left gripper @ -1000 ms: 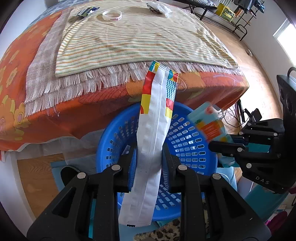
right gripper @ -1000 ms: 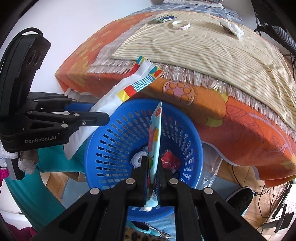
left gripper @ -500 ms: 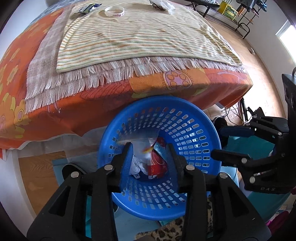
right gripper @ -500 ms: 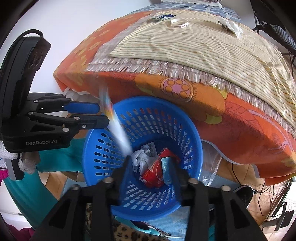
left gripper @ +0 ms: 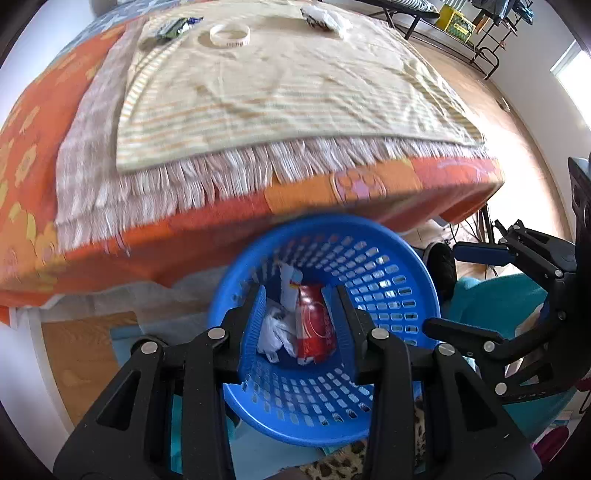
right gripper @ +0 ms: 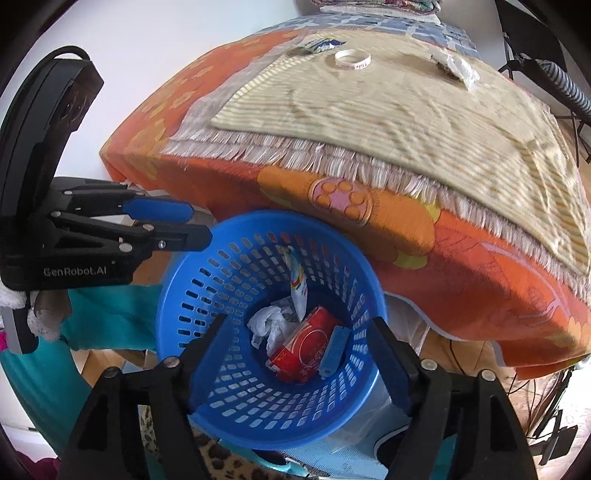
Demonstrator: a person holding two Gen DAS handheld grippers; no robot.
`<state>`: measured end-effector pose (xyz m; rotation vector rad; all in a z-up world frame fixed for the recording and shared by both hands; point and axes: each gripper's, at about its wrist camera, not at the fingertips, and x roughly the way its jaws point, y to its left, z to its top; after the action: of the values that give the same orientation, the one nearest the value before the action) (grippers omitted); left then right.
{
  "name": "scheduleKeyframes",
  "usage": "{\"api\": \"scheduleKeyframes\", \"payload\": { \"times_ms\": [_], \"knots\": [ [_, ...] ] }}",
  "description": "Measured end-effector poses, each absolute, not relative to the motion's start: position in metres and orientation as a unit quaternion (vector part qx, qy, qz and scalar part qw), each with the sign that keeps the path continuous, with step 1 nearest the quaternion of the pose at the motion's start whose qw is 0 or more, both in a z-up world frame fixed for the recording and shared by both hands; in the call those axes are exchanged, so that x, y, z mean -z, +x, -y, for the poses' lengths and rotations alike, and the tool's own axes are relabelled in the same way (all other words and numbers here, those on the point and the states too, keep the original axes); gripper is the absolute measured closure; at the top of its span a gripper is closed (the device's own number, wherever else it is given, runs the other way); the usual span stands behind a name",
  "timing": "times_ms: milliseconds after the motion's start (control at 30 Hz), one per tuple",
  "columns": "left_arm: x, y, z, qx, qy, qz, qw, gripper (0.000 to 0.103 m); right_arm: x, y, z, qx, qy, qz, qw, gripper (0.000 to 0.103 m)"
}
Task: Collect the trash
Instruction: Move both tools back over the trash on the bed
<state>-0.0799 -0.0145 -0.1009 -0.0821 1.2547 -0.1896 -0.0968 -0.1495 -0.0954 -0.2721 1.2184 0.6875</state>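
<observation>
A blue plastic basket (left gripper: 391, 280) (right gripper: 199, 295) stands on the floor against the orange-covered table. In it lie a red carton (right gripper: 306, 347), crumpled white paper (right gripper: 269, 325), a long colourful wrapper (right gripper: 299, 288) leaning on the wall, and a light blue packet (right gripper: 334, 350). My left gripper (left gripper: 297, 295) (right gripper: 199, 223) hangs open over the basket with nothing between its fingers. My right gripper (right gripper: 295, 328) (left gripper: 454, 291) is also above it, jaws opening and empty. On the table's far end lie a green wrapper (left gripper: 173, 29), a white ring (left gripper: 229, 35) and a crumpled wrapper (left gripper: 321, 18).
A striped, fringed cloth (left gripper: 277, 92) covers the orange flowered tablecloth (right gripper: 480, 266). Teal fabric (left gripper: 491, 295) and a leopard-print mat (left gripper: 332, 461) lie by the basket. Cables and a dark shoe (left gripper: 439, 266) sit under the table's right corner. A black rack (left gripper: 480, 48) stands far right.
Both grippers let go of their wrappers, which dropped into the basket. The left jaws opened a little, the right jaws much wider. Neither hand has shifted much.
</observation>
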Motion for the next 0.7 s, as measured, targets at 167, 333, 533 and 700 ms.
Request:
{"api": "scheduleKeyframes", "payload": {
  "times_ms": [167,333,533,700],
  "knots": [
    [0.090,-0.060,0.011,0.082,-0.029,-0.579,0.811,0.054,0.084,-0.082,0.151,-0.313,-0.127,-0.549,0.765,0.018],
    [0.081,-0.032,0.008,0.079,-0.021,-0.572,0.816,0.045,0.072,-0.060,0.157,-0.302,-0.120,-0.543,0.774,0.016],
    [0.071,0.010,0.002,0.072,-0.026,-0.567,0.820,0.045,0.055,-0.017,0.165,-0.286,-0.105,-0.537,0.787,0.013],
    [0.065,0.047,-0.010,0.063,-0.048,-0.562,0.823,0.045,0.043,0.019,0.170,-0.272,-0.101,-0.530,0.797,0.013]
  ]
}}
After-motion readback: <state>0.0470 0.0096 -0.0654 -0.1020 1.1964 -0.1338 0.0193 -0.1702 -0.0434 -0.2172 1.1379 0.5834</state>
